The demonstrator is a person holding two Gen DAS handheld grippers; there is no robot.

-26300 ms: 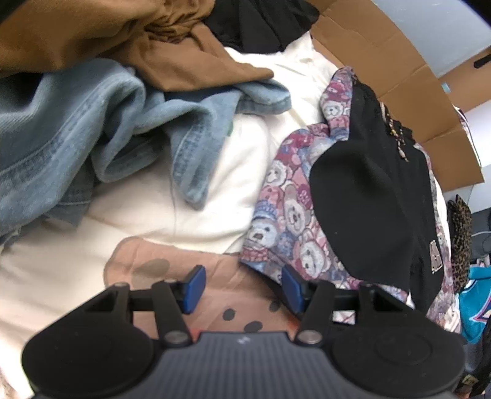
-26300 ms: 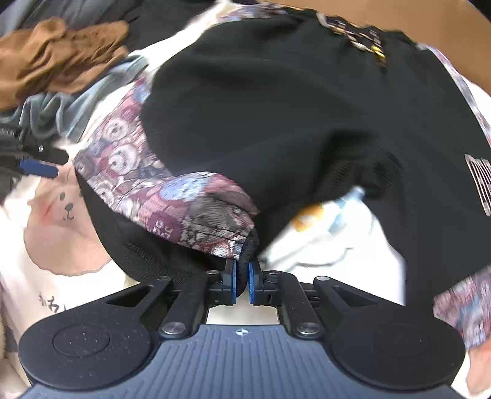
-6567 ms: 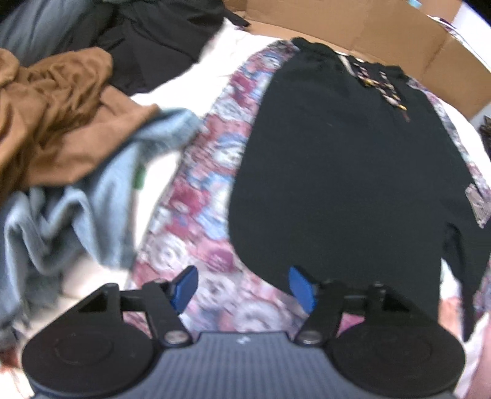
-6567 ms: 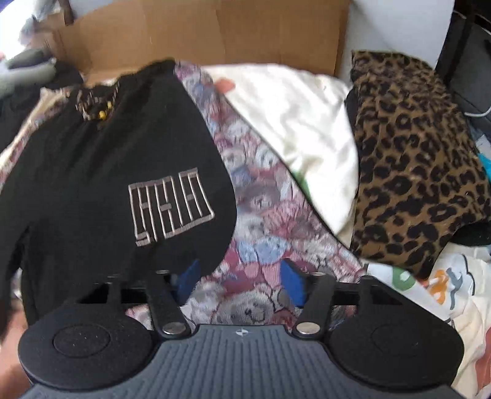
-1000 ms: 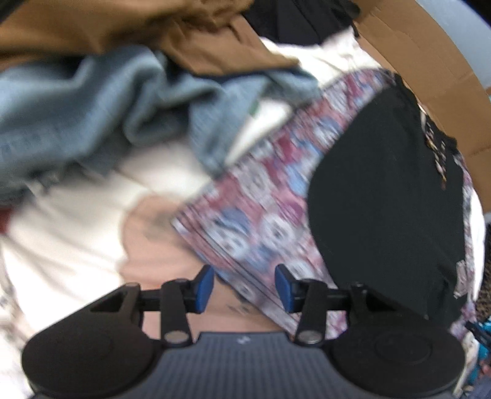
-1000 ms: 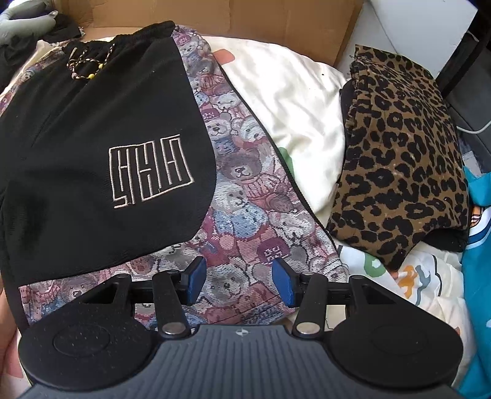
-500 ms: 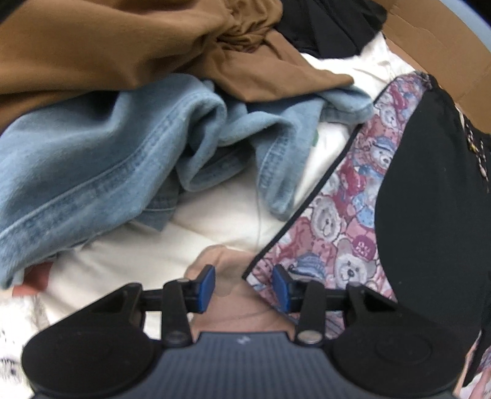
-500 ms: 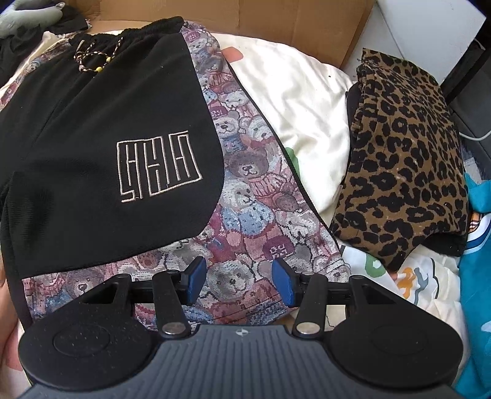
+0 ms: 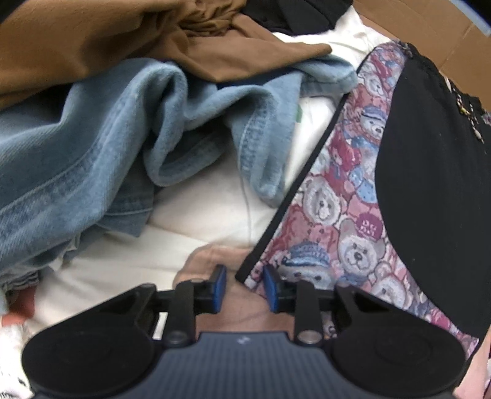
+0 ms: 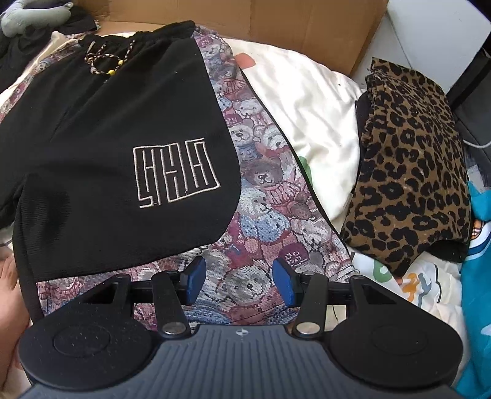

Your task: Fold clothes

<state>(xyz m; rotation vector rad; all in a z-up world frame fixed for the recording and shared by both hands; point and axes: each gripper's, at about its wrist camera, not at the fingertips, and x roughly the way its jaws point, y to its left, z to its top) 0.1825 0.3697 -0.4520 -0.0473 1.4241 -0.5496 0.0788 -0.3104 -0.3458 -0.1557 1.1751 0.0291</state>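
Black shorts with teddy-bear print side panels (image 10: 116,129) lie spread flat on a white sheet; they also show in the left wrist view (image 9: 429,190). My left gripper (image 9: 244,288) is open, its jaws either side of the shorts' lower left hem corner (image 9: 245,271), not closed on it. My right gripper (image 10: 239,284) is open over the bear-print hem (image 10: 245,285) at the shorts' lower right. An embroidered logo (image 10: 175,172) and a drawstring (image 10: 104,60) show on the black front.
A heap of blue denim (image 9: 92,153) and brown cloth (image 9: 122,40) lies left of the shorts. A folded leopard-print garment (image 10: 411,165) lies to the right, with teal fabric (image 10: 478,276) beside it. A cardboard wall (image 10: 276,21) stands behind.
My left gripper has narrowed and moved in on the shorts' left hem corner. My right gripper has crept slightly forward over the right hem, still open.
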